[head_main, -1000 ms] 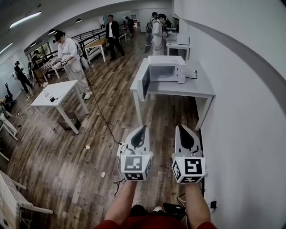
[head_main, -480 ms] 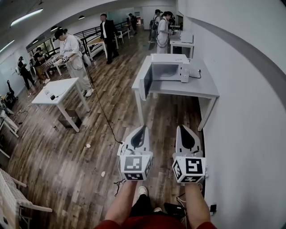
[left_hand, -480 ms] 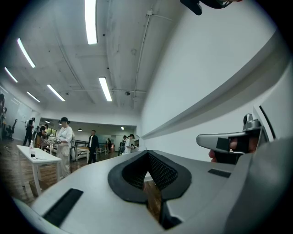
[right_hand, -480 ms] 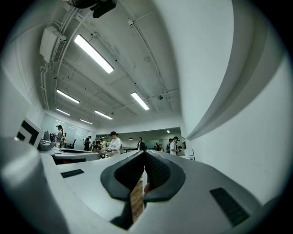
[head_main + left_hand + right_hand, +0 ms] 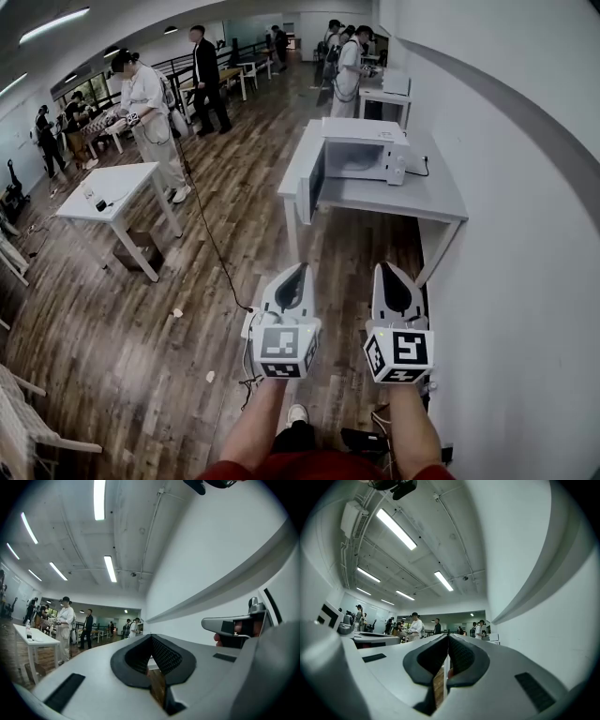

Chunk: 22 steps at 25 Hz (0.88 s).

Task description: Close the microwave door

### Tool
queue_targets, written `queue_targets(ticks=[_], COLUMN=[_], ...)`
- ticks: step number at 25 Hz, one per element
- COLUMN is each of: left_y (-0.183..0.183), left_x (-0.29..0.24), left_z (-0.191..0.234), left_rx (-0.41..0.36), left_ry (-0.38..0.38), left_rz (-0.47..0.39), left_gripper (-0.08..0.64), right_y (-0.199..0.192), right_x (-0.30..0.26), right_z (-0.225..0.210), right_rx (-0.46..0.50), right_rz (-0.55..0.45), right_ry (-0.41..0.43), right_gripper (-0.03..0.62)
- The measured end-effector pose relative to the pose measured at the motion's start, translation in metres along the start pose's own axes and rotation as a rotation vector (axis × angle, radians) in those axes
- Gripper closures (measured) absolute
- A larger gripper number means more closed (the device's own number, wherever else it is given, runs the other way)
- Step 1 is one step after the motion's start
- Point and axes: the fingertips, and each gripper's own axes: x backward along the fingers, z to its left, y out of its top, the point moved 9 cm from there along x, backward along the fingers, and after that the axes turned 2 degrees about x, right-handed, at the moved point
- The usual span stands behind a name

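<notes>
The microwave (image 5: 361, 150) was seen on a grey table (image 5: 412, 199) against the right-hand wall, well ahead of both grippers. Its door (image 5: 317, 180) stood swung out from the left side of the oven, with the free edge pointing back toward the person.

The left gripper (image 5: 301, 270) and the right gripper (image 5: 382, 269) were held side by side at waist height, well apart from the table. In each gripper's own view the two jaws were pressed together with nothing between them.

The door was judged to be a light, stiff panel on a free-swinging hinge, so little force would be needed. No clamping was thought necessary. A flat push on the outer face, near the free edge and away from the hinge, was judged best, with care taken over the window pane. A latch was expected to need a firmer last press, and the oven might be slid on the smooth tabletop if shoved hard.

One open door, two grippers and three tables were counted, a white table (image 5: 112, 183) among them. At least five people (image 5: 142, 98) were counted farther off. A white box (image 5: 395, 82) on the farthest table could not be identified.
</notes>
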Motion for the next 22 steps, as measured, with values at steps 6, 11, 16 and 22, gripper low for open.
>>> queue_targets(ticks=[6, 11, 16, 22], left_y=[-0.003, -0.006, -0.013, -0.023], left_x=[-0.038, -0.069, -0.096, -0.127], left_z=[0.055, 0.093, 0.117, 0.135], left_rx=[0.007, 0.01, 0.007, 0.013], left_ry=[0.003, -0.009, -0.04, -0.053], left_rz=[0.005, -0.002, -0.006, 0.003], left_gripper=[0.534, 0.534, 0.534, 0.534], right_y=[-0.006, -0.014, -0.021, -0.032], right_x=[-0.064, -0.109, -0.14, -0.169], right_z=[0.019, 0.032, 0.038, 0.034], right_rx=[0.012, 0.03, 0.047, 0.05], right_rz=[0.005, 0.011, 0.015, 0.022], right_ry=[0.009, 0.004, -0.019, -0.036], right_gripper=[0.565, 0.565, 0.565, 0.565])
